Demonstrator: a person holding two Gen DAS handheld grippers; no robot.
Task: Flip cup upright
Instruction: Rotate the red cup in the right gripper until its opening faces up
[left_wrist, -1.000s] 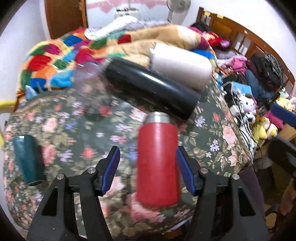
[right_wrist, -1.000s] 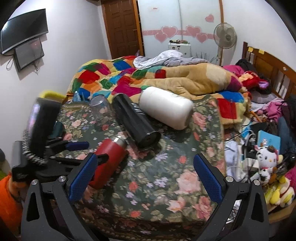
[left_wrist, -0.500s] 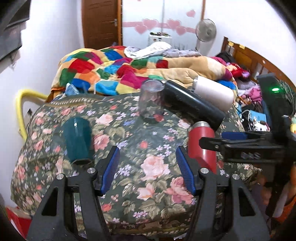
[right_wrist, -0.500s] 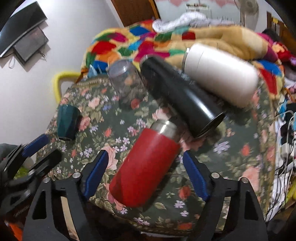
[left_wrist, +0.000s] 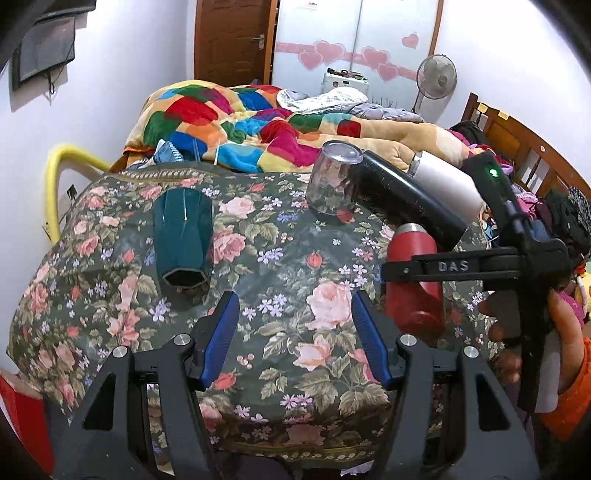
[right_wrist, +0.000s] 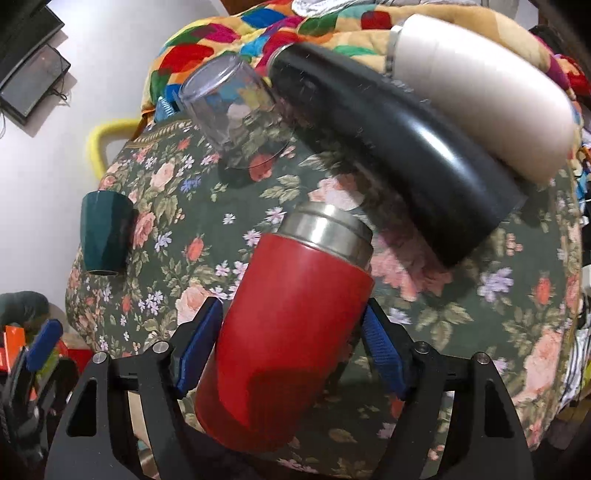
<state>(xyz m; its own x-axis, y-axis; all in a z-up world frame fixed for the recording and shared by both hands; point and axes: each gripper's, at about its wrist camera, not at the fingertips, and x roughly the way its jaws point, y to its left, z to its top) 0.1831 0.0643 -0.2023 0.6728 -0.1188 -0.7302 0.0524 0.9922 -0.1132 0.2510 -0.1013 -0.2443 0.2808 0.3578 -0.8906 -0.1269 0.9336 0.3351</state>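
Note:
A red flask (right_wrist: 291, 325) with a steel neck lies on its side on the floral table (right_wrist: 480, 295), steel end away from me. My right gripper (right_wrist: 288, 354) straddles its body, blue pads close to or touching both sides. In the left wrist view the red flask (left_wrist: 413, 291) lies at the right with the right gripper over it. My left gripper (left_wrist: 295, 332) is open and empty above the table's front. A teal cup (left_wrist: 183, 236) lies on its side to its left. A clear cup (left_wrist: 332, 181) stands upside down further back.
A black flask (left_wrist: 406, 199) and a white flask (left_wrist: 443, 181) lie on their sides at the back right. A bed with a colourful quilt (left_wrist: 240, 122) is behind the table. A yellow rail (left_wrist: 59, 177) stands at the left. Clutter fills the right side.
My right gripper has moved forward and its pads have closed in around the red flask. My left gripper has pulled back and swung left, away from the red flask.

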